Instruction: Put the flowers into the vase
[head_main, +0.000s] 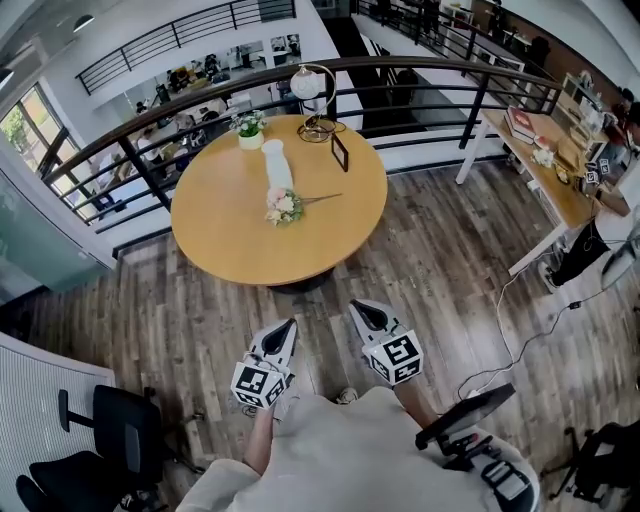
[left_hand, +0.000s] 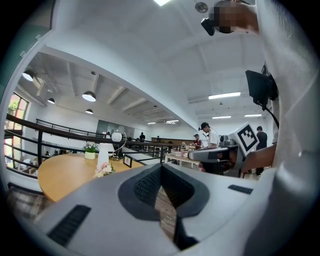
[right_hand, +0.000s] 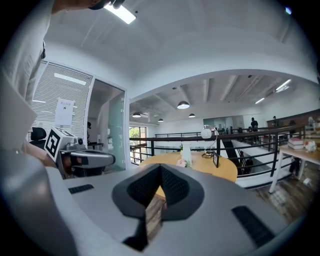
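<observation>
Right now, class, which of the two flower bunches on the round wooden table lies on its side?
The pink-and-white bouquet, lying flat beside the tall white vase; the other bunch stands upright in a small white pot.

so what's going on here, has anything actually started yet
A person stands on the wooden floor a little way back from the round table, with a gripper in each hand. The left gripper and the right gripper are both shut and empty. The flowers lie flat on the table right beside the upright white vase, so they are not in the vase yet.
</observation>
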